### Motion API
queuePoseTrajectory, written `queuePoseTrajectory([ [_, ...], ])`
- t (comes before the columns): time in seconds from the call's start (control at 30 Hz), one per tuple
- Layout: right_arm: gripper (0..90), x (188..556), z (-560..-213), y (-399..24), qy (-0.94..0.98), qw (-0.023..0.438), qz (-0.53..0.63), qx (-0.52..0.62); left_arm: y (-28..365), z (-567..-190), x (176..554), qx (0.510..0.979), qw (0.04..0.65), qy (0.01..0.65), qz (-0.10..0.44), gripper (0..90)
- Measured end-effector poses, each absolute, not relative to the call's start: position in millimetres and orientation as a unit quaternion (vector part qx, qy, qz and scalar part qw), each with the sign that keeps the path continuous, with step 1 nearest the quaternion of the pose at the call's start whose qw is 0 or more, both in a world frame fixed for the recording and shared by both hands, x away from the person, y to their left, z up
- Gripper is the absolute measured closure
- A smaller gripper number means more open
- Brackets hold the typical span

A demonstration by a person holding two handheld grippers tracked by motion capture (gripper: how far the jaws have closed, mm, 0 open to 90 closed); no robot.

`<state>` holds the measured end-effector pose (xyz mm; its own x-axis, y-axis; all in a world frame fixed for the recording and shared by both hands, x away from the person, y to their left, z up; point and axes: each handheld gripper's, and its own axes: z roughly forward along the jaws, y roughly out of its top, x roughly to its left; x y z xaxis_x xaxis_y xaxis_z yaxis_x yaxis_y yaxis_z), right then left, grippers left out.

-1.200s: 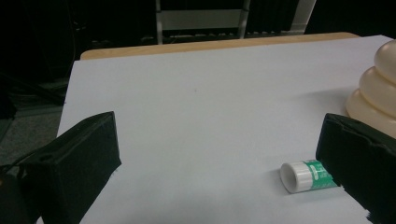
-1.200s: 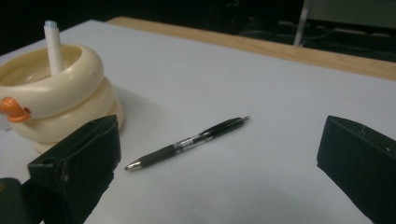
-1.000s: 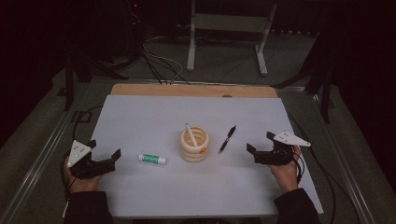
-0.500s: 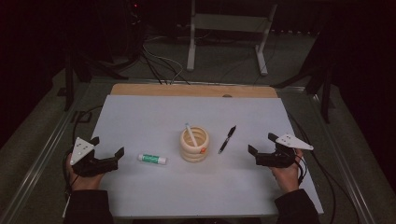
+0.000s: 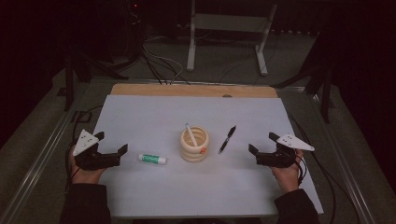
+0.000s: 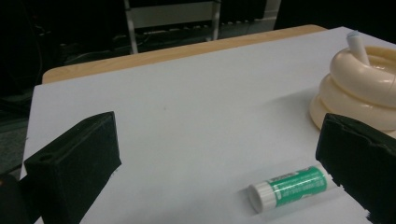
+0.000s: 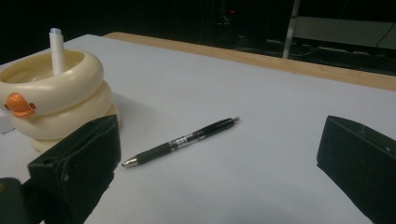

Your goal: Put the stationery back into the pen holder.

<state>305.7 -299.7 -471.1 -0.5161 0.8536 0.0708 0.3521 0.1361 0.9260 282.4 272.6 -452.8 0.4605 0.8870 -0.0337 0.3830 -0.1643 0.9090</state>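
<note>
— Where were the things?
— The glue stick (image 5: 152, 159) lay left of centre, beside the left claw (image 5: 113, 150); the pen (image 5: 227, 139) lay right of centre, near the right claw (image 5: 261, 145).
— And the claws?
— Both were spread wide, holding nothing.

glue stick (image 5: 152, 159): 1 | black pen (image 5: 227, 139): 1 | ringed holder (image 5: 194, 144): 1 | white pen (image 5: 190, 135): 1

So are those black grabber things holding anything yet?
No, nothing is held. The left gripper is open near the green glue stick, and the right gripper is open near the black pen.
</note>
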Motion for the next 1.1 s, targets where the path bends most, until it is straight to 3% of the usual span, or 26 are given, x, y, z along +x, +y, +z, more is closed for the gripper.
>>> queuePoseTrajectory([
  [0.8,0.0,306,-471,-300,0.707,0.238,0.513,0.425,234,-421,314,0.798,0.417,0.363,0.242,0.0],
  [1.1,0.0,307,-472,-300,0.707,0.235,0.512,0.427,227,-425,328,0.835,0.388,0.336,0.2,0.0],
])
